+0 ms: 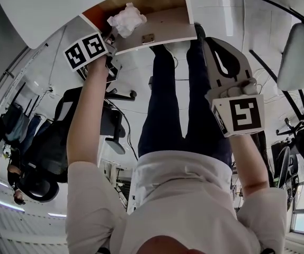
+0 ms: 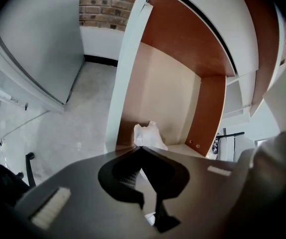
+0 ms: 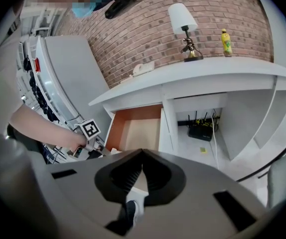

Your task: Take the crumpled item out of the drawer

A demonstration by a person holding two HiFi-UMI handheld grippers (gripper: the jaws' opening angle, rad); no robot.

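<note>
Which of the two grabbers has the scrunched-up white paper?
The left gripper, at the open drawer: its jaws are pinched shut on the crumpled paper. The right gripper is shut too, but on nothing, held back from the drawer.

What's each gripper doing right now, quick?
Left gripper: closed on the crumpled white paper.
Right gripper: closed, holding nothing.
</note>
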